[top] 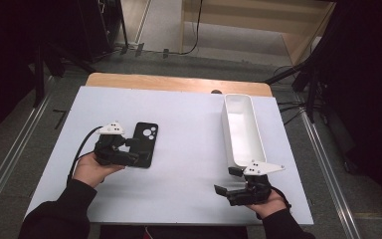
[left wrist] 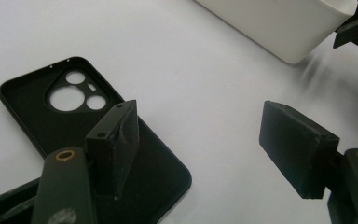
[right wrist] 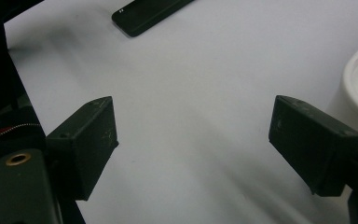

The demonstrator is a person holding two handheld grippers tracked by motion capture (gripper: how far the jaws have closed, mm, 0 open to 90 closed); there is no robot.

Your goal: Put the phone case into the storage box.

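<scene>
Phone case (top: 144, 143), black, inner side up, camera cut-outs toward the far end, flat on the white table (top: 189, 124), left half. Left gripper (top: 138, 151) at its near end, from the left hand (top: 92, 169); jaws apart, one pad (left wrist: 114, 147) above the case's inside, the other pad (left wrist: 298, 147) over bare table beside the case, nothing pressed between them. Not lifted, whole back on the table in the left gripper view. White tray (top: 242, 130), long and narrow, on the right half, well apart from the case. Right gripper (top: 228, 180) near the tray's near end, held by the right hand (top: 268, 201); jaws wide apart over bare table, holding nothing.
</scene>
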